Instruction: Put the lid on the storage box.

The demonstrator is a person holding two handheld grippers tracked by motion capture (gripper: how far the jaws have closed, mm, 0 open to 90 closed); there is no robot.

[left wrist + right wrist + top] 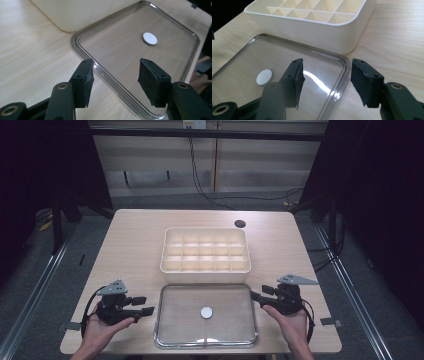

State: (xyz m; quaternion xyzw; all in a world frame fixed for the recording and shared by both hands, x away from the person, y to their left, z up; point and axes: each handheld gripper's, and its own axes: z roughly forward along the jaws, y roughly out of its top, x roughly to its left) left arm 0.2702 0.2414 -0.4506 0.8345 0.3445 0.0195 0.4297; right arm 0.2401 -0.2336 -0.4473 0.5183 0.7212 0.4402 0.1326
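A clear flat lid [206, 315] with a white round knob [206, 312] lies on the table near the front edge. Behind it stands a cream box [205, 255] divided into several compartments, all looking bare. My left gripper [148, 305] is open just left of the lid, and its jaws straddle the lid's left rim [105, 75]; the knob [150, 38] lies farther ahead. My right gripper [256, 295] is open at the lid's right far corner [342, 72], with the box [312, 22] beyond and the knob [264, 77] to its left.
The wooden table [130, 240] has a dark round hole [240, 223] behind the box. Black curtains hang at both sides, and cables run on the floor beyond the table's far edge.
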